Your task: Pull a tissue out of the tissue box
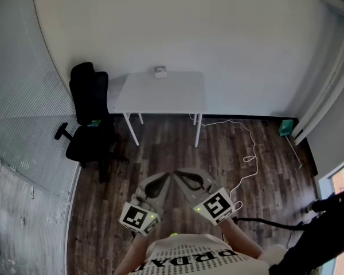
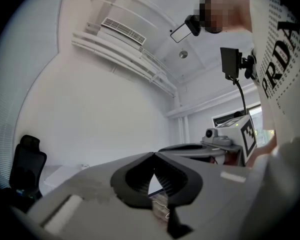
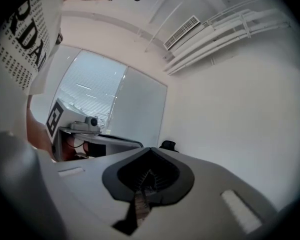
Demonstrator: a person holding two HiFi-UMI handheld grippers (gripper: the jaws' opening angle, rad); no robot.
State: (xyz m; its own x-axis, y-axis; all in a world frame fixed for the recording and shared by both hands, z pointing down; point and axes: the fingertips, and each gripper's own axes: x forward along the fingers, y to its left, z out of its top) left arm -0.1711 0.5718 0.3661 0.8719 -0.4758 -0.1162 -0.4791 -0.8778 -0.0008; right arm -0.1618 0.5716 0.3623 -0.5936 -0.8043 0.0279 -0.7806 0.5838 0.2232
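Holding left gripper [image 2: 154, 155] and right gripper [image 3: 150, 150] level, each jaw pair pressed together, pinching nothing. Locating small pale tissue box [image 1: 160, 71] at far edge of white rectangular table [image 1: 160, 93], well apart; long axis unreadable.

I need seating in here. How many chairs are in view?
1. A black office chair stands just left of the white table, by the wall. Others may be out of view.
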